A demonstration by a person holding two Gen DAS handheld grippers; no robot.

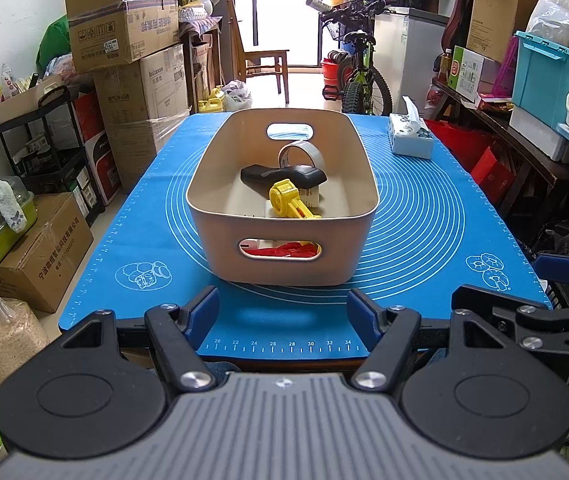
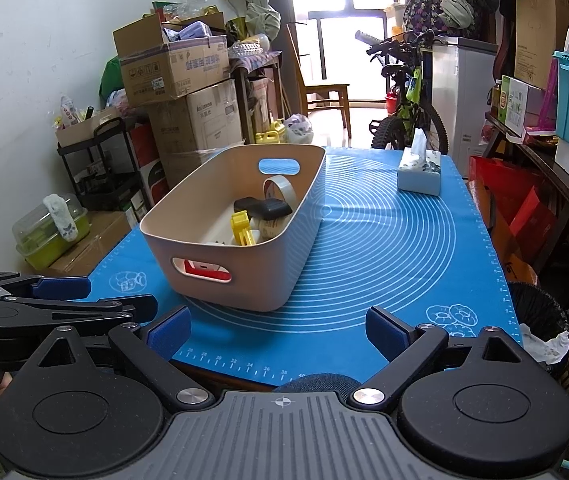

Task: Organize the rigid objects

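Two hand-held grippers, left (image 1: 282,314) and right (image 2: 276,332), wide open, empty, near bin (image 1: 220,240) holding tape roll (image 1: 300,152).

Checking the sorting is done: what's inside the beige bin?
In the beige bin: a tape roll, a black object, a yellow plastic toy, something red behind the handle slot. Lower items are hidden.

tissue box (image 1: 410,136), bicycle (image 1: 358,76), cardboard boxes (image 1: 124,36)
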